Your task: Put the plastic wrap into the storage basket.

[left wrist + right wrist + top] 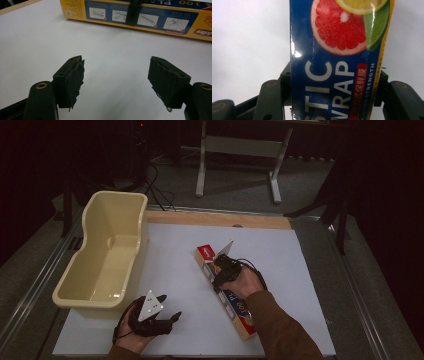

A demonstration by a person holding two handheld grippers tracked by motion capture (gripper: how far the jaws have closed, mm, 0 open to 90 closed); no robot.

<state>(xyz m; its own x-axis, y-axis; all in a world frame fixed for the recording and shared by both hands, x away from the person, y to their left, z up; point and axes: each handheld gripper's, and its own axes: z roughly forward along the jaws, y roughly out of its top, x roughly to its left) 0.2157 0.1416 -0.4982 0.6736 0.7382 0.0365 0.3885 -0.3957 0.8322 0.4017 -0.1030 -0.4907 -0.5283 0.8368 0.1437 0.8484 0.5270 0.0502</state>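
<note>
A long plastic wrap box (236, 309), blue and yellow with citrus pictures, lies diagonally on the white tabletop (280, 255). My right gripper (220, 268) sits over its middle. In the right gripper view the box (337, 47) runs between both black jaws, and the right gripper (334, 76) is shut on its sides. My left gripper (171, 307) rests low near the table's front edge, pointing toward the box. Its jaws stand wide apart, left gripper (116, 68) open over bare table, with the box (150, 20) lying farther off.
A cream plastic tub (142, 237) stands at the table's left side, nothing visible inside it. A wooden strip (220, 219) runs along the far edge. Beyond it on the floor stand white metal frame legs (201, 170). Bare white surface lies between the left gripper and the box.
</note>
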